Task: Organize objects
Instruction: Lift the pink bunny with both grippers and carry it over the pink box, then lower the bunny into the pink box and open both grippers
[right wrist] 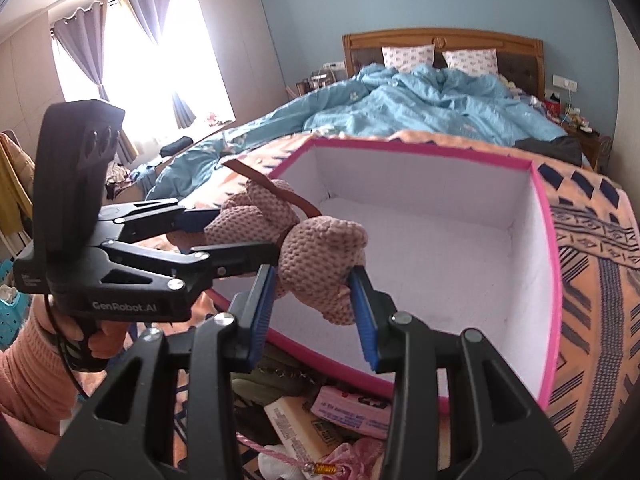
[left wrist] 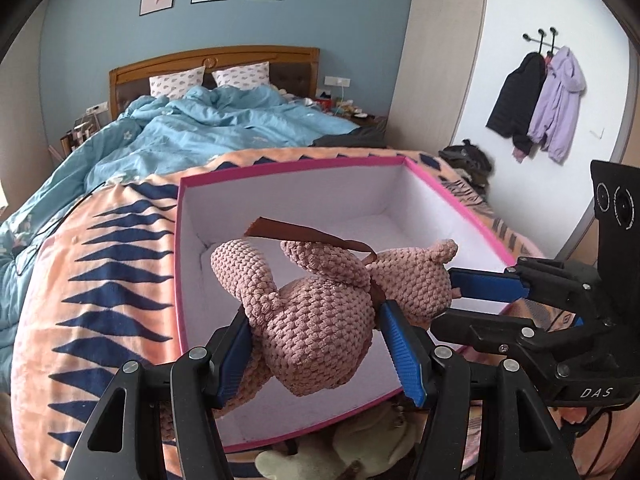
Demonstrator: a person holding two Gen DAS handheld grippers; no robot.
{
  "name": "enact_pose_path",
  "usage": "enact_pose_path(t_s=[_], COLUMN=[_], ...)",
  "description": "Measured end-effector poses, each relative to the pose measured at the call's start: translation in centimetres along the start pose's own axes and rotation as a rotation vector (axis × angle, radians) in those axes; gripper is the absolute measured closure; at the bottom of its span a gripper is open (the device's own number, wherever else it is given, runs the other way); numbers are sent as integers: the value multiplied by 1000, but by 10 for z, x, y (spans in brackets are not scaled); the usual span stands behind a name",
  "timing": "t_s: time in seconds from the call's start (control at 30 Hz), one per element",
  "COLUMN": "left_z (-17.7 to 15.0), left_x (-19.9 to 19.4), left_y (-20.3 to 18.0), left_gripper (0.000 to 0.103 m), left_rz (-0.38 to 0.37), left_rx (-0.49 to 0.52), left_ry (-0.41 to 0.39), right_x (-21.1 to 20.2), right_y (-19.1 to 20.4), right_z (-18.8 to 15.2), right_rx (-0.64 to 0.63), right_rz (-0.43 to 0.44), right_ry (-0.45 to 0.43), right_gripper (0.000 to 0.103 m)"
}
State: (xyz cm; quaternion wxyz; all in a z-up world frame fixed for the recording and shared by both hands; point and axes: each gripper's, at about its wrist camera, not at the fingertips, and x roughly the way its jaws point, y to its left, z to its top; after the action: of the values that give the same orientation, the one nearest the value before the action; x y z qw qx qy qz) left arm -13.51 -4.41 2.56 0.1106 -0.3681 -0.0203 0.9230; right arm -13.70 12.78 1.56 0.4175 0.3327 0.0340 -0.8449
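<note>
Both grippers, left [left wrist: 316, 344] and right [right wrist: 316, 308], jaws clamped on pink crocheted plush bear [left wrist: 320, 312], held over empty pink-rimmed white box [left wrist: 288, 168] for drop-in.

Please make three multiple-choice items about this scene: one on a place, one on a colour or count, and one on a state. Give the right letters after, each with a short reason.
1. Where is the crocheted bear?
A. Lying on the pillows
B. Held in the air over the open box
C. Hanging on the wall hooks

2. What colour is the rim of the box?
A. Pink
B. Green
C. Black

3. How does the right gripper stand?
A. Wide open, nothing between the pads
B. Shut on the bear's head
C. Shut on the box wall

Answers:
1 B, both wrist views show the bear above the white inside of the box.
2 A, the edge all round is bright pink.
3 B, its blue pads press the head, while the left gripper clamps the body.
</note>
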Motion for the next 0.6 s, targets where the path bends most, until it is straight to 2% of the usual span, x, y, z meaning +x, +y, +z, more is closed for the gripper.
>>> enact_pose_path(t_s=[0.13, 0.2, 0.33, 0.53, 0.6], left_z=[-2, -3, -7, -17, -22], left_x=[4, 3, -4, -35, -48], left_y=[-2, -5, -5, -4, -4], left_gripper=[41, 40, 40, 27, 18], left_rz=[21, 63, 62, 82, 73], left_rx=[11, 30, 21, 17, 15], left_ry=[11, 3, -14, -131, -170], right_x=[14, 19, 19, -3, -13], right_y=[-4, -5, -10, -13, -9], right_z=[-5, -7, -9, -13, -15], right_rx=[18, 16, 32, 37, 26], right_rz=[16, -2, -8, -20, -23], right_ry=[44, 63, 65, 15, -9], right_gripper=[62, 62, 62, 61, 57])
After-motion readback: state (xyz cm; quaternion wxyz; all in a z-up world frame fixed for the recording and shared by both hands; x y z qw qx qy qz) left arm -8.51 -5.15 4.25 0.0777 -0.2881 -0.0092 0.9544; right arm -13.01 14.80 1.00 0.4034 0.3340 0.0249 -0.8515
